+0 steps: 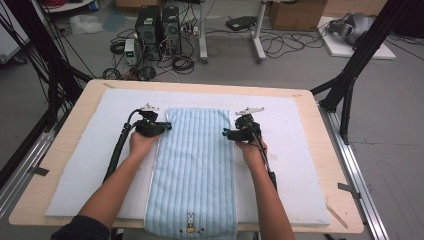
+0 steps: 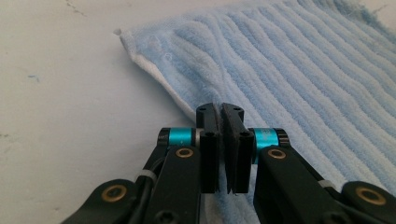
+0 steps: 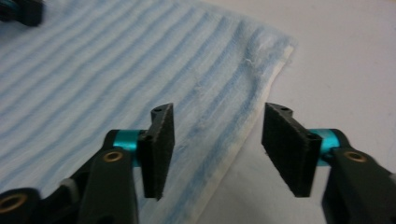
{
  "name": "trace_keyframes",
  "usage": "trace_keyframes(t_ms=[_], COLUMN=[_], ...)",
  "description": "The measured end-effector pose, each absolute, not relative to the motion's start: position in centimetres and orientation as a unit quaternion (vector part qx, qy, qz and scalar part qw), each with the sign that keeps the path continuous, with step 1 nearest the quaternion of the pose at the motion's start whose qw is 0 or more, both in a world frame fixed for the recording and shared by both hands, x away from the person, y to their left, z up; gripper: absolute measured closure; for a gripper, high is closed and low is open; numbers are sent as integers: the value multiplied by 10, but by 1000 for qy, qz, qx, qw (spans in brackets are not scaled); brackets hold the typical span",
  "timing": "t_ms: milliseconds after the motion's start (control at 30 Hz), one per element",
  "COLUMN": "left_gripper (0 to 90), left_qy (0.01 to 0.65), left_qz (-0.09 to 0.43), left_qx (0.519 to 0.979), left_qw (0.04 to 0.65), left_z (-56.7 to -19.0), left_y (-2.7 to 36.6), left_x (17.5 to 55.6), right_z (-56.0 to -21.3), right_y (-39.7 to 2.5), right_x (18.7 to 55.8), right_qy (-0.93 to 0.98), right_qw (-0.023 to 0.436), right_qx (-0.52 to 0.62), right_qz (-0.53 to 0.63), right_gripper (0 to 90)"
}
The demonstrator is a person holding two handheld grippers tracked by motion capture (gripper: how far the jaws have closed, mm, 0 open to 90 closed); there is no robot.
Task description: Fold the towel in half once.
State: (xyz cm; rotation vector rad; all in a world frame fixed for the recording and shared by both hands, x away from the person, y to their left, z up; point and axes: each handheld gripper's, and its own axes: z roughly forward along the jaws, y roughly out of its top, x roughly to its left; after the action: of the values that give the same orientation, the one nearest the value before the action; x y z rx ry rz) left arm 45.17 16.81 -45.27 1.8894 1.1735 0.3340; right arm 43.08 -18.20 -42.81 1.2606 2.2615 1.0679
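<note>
A light blue striped towel (image 1: 195, 170) lies lengthwise down the middle of a white mat (image 1: 295, 150). A small rabbit picture (image 1: 190, 222) marks its near end, which hangs over the table's front edge. My left gripper (image 1: 167, 127) sits at the towel's left edge near the far corner. In the left gripper view its jaws (image 2: 220, 108) are shut, pads together over the white hem of the towel (image 2: 289, 70), with no cloth seen between them. My right gripper (image 1: 225, 133) is at the right edge. It stands open (image 3: 218, 109), straddling the hem of the towel (image 3: 116, 60).
The mat covers most of a wooden table (image 1: 75, 115). Black frame legs (image 1: 350, 75) stand at both far corners. Beyond the table, the floor holds computer towers (image 1: 157, 27), loose cables and cardboard boxes (image 1: 295, 15). Bare mat lies to either side of the towel.
</note>
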Motion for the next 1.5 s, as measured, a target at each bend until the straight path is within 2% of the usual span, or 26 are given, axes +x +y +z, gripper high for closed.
trace_keyframes(t_ms=[167,233,267,300,500,667,933,1167,1500], left_gripper=[854,858,860,861,861,861,859,857,854], left_qy=[474,477,479,482,504,507,483,467,423], left_qz=[123,116,115,115,107,107,96,94,106], left_qx=[756,752,749,746,715,694,706,711,729], left_qw=[435,439,442,445,473,499,509,517,528], left_z=[-453,-453,-453,-452,-447,-429,-420,-418,-413], left_y=[171,172,173,175,182,184,184,188,188], left_x=[453,454,455,456,466,481,478,456,408], right_z=[-440,-440,-440,-440,-435,-425,-422,-416,-414], right_y=[-169,-168,-166,-165,-166,-167,-178,-180,-184], right_x=[448,449,450,451,462,469,470,454,409], right_qy=[810,812,816,820,810,783,770,776,790], right_qw=[168,165,164,168,180,223,193,179,170], right_qx=[457,448,441,434,444,442,459,438,408], right_qz=[326,334,335,334,339,377,399,418,425], right_gripper=[611,777,829,842,849,849,848,848,848])
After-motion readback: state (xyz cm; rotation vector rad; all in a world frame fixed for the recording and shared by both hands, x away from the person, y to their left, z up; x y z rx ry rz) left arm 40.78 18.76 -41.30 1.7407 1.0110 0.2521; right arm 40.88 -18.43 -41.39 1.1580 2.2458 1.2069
